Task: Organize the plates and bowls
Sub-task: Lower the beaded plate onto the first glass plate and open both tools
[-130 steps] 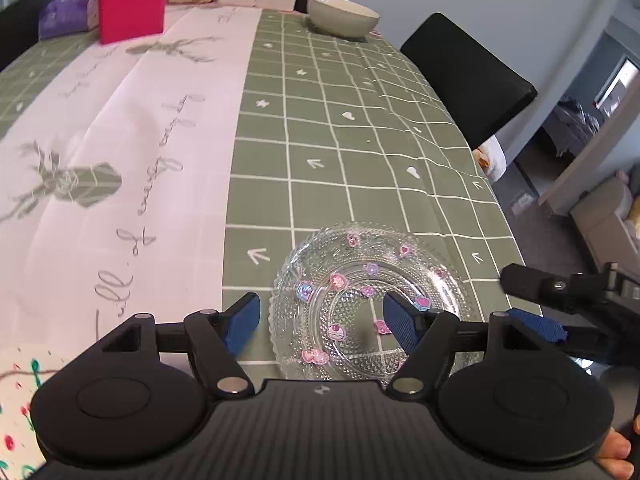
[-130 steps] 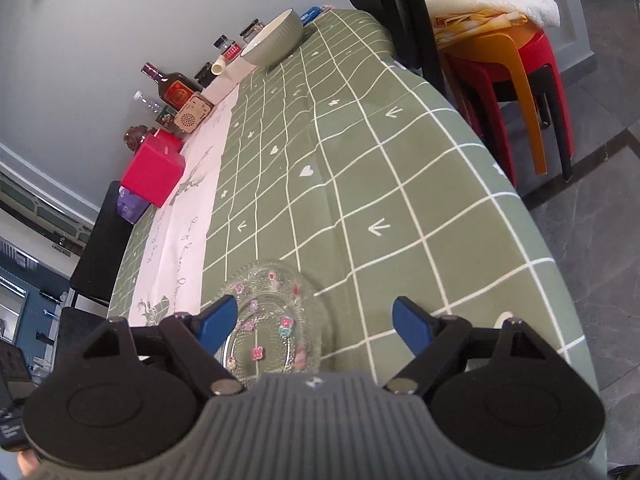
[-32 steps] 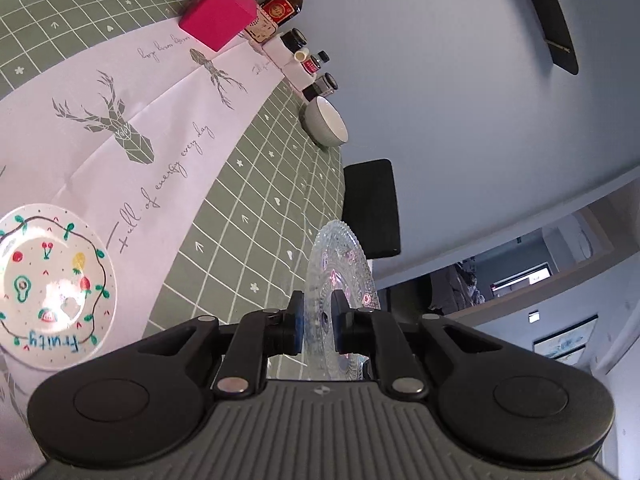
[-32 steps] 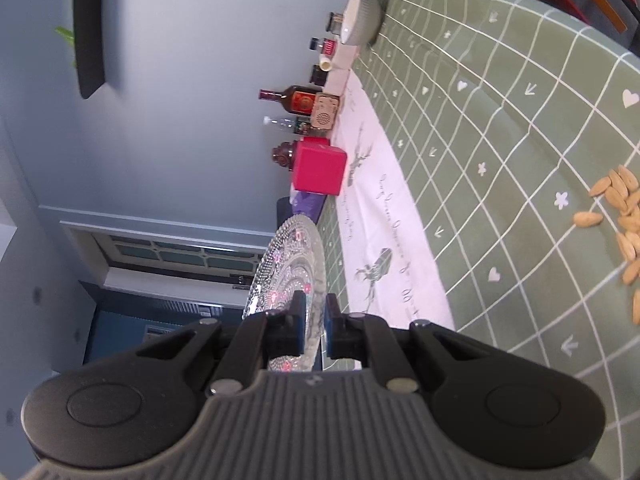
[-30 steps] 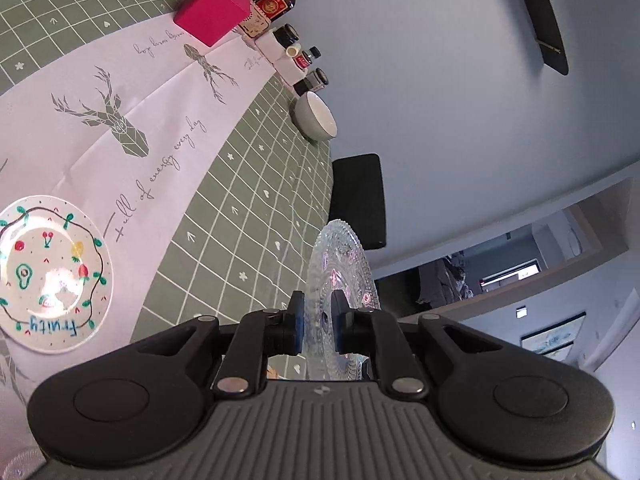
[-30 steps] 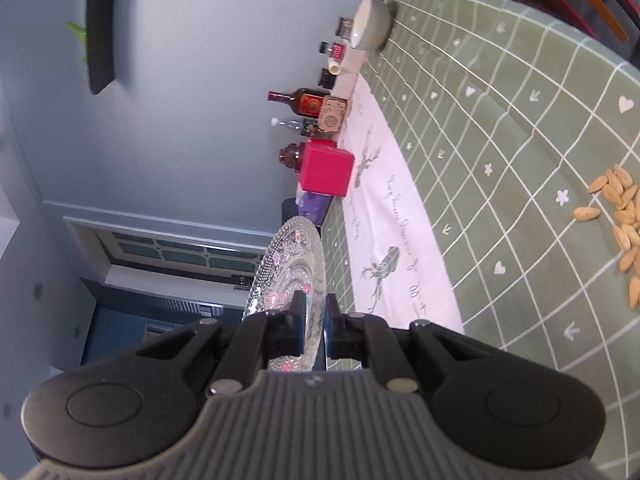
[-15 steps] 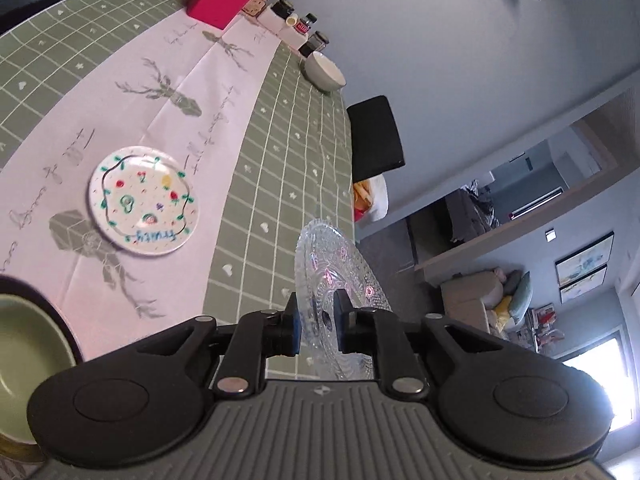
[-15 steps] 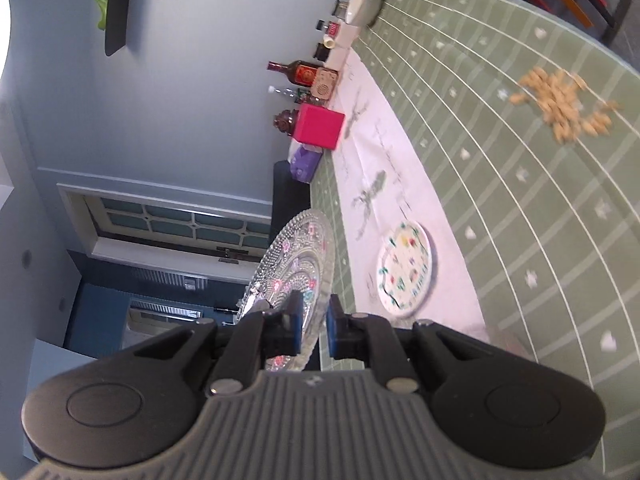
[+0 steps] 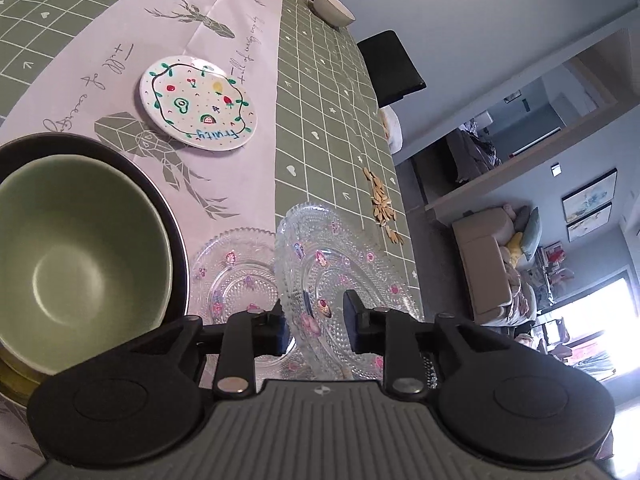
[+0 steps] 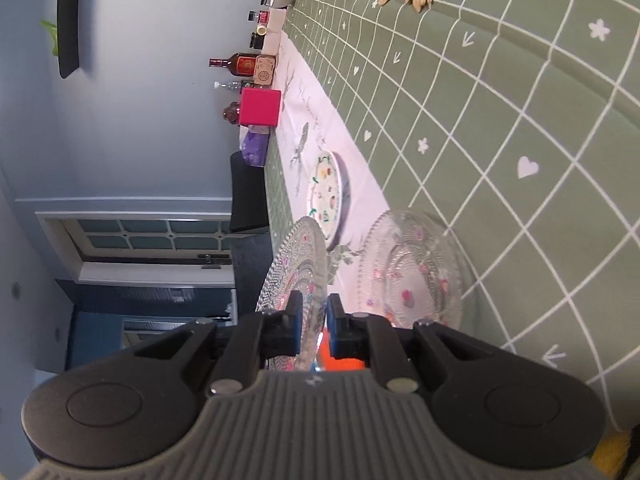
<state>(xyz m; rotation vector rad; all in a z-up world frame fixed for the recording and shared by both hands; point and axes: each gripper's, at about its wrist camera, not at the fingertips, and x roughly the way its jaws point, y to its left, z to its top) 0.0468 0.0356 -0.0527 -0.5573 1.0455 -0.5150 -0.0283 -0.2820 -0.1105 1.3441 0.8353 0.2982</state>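
A clear glass plate [image 9: 344, 276] with pink flowers hangs tilted above the table, its rim between the fingers of my left gripper [image 9: 314, 322], whose jaws have parted and stand a little apart from the rim. My right gripper [image 10: 312, 320] is shut on the same plate [image 10: 296, 268], seen edge-on. A second glass plate [image 9: 236, 276] lies flat on the table just below; it also shows in the right wrist view [image 10: 412, 272]. A white "fruity" plate [image 9: 198, 102] lies farther back. A green bowl [image 9: 76, 256] sits inside a dark bowl [image 9: 172, 216] at the left.
A pile of seeds [image 9: 380, 204] lies near the table's right edge. A white bowl [image 9: 334, 8], bottles and a pink box [image 10: 260, 106] stand at the far end. A black chair [image 9: 390, 66] stands beside the table.
Both grippers carried the glass plate down and over toward the second glass plate and the bowls. My left jaws have opened from a tight grip on the rim.
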